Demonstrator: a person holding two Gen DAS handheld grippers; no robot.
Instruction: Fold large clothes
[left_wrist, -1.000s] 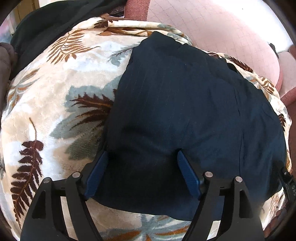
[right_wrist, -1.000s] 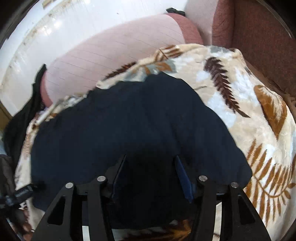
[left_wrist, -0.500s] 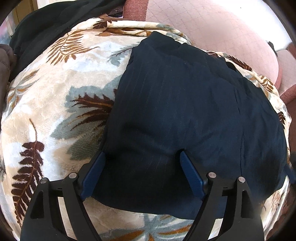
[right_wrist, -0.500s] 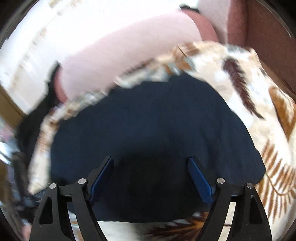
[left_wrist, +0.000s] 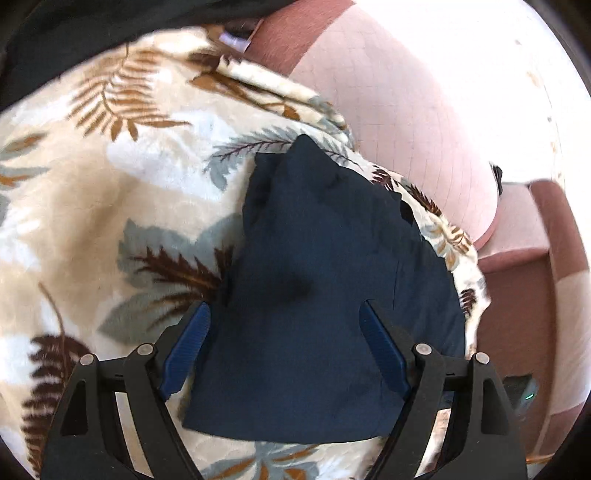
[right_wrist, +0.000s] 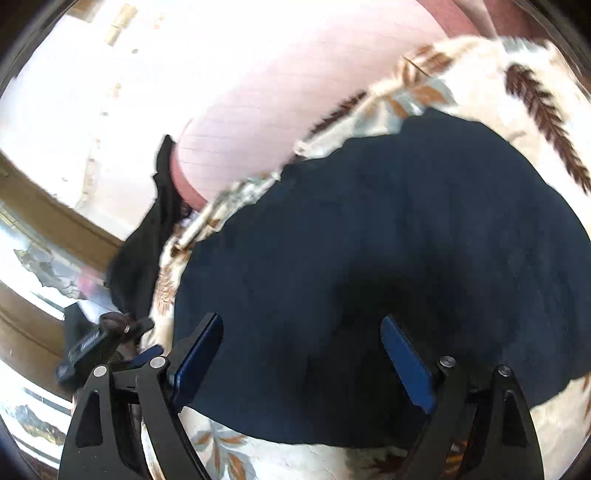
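A folded dark navy garment (left_wrist: 325, 280) lies flat on a cream blanket with a fern-leaf print (left_wrist: 110, 192). It also shows in the right wrist view (right_wrist: 388, 258). My left gripper (left_wrist: 282, 314) is open and empty, its blue pads (left_wrist: 188, 339) spread above the garment's near left part. My right gripper (right_wrist: 299, 325) is open and empty above the garment's near edge. The left gripper (right_wrist: 99, 343) shows at the lower left of the right wrist view.
A pink quilted sofa arm (left_wrist: 406, 110) rises behind the blanket, also in the right wrist view (right_wrist: 277, 122). Dark clothes (left_wrist: 92, 33) lie at the far left; a dark cloth (right_wrist: 147, 240) hangs by the sofa. A wooden frame (right_wrist: 44, 214) stands at left.
Both grippers have lifted back from the garment and swung left. The right jaws opened wider. The garment stays flat on the blanket.
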